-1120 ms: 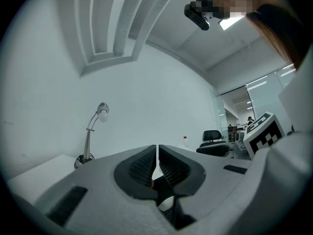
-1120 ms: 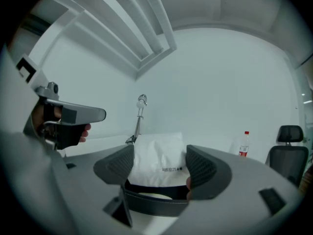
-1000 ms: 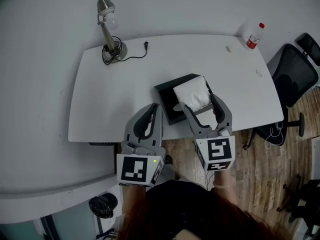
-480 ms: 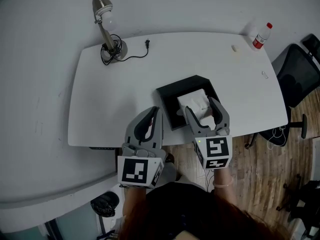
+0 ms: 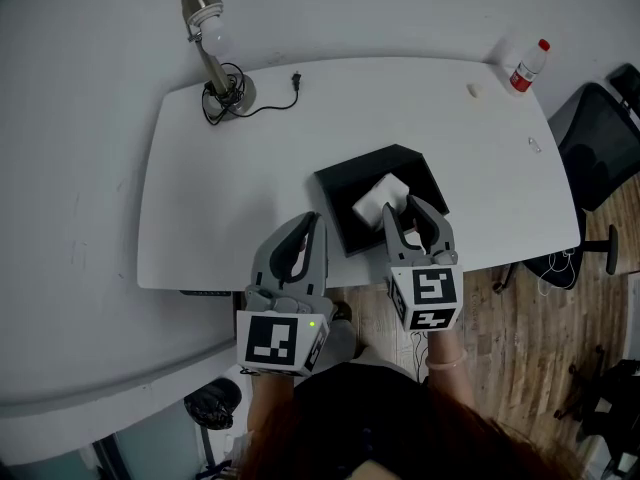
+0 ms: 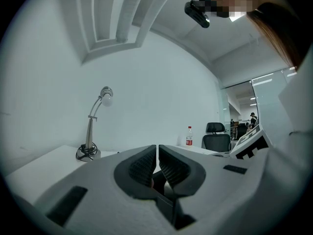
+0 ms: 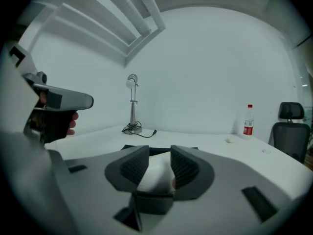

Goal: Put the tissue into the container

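Note:
A white tissue pack (image 5: 376,197) sits in the black open container (image 5: 338,182) near the white table's front edge. My right gripper (image 5: 405,208) reaches into the container from the front. Its jaws are closing, and their pads press on the tissue's sides. In the right gripper view the tissue (image 7: 155,176) fills the gap between the pads of the right gripper (image 7: 160,159), with the container's rim (image 7: 131,147) just beyond. My left gripper (image 5: 311,224) hovers at the table's front edge, left of the container, shut and empty. The left gripper view shows the left gripper (image 6: 157,152) with its jaws together.
A desk lamp (image 5: 211,46) with a coiled cord and plug (image 5: 294,80) stands at the back left. A red-capped bottle (image 5: 529,66) and a small white object (image 5: 473,90) are at the back right. An office chair (image 5: 600,133) stands off the table's right end.
The right gripper's jaws have closed in on the tissue, which looks squeezed narrower and sits lower in the container. The left gripper has stayed put.

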Available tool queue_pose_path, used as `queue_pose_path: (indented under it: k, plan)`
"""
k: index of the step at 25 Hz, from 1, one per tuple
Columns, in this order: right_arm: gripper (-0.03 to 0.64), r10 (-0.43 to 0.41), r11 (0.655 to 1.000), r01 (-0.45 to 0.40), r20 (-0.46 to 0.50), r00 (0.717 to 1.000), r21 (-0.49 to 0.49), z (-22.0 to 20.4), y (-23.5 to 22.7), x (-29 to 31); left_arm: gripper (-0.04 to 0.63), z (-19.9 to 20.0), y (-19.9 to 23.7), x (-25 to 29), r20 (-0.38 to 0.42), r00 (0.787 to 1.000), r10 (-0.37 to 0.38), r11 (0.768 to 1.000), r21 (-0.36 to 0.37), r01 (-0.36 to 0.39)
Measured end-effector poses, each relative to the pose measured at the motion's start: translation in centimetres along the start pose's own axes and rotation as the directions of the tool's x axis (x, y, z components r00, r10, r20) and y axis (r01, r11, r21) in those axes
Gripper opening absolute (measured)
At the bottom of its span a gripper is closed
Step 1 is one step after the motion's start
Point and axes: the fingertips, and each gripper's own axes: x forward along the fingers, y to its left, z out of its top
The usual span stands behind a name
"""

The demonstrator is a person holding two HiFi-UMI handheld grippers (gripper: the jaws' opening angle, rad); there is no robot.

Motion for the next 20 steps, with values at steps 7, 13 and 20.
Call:
queue_pose_path:
  k: [7, 13, 20]
  plan:
    - [0.137, 0.028, 0.999, -0.028, -0.005, 1.000, 0.028, 0.2, 0.8, -0.9, 0.038, 0.2, -0.6, -0.7, 0.003, 1.000, 0.001, 1.000, 0.008, -0.001]
    - [0.117, 0.040, 0.998, -0.041, 0.016, 0.999, 0.037, 0.9, 1.2, -2.9, 0.038, 0.6, -1.8, -2.2, 0.014, 1.000, -0.001, 1.000, 0.013, 0.001]
    - [0.089, 0.035, 0.999, -0.036, 0.060, 0.998, 0.016, 2.0, 1.5, -6.3, 0.038, 1.3, -3.8, -4.8, 0.034, 0.999, 0.003, 1.000, 0.016, -0.003]
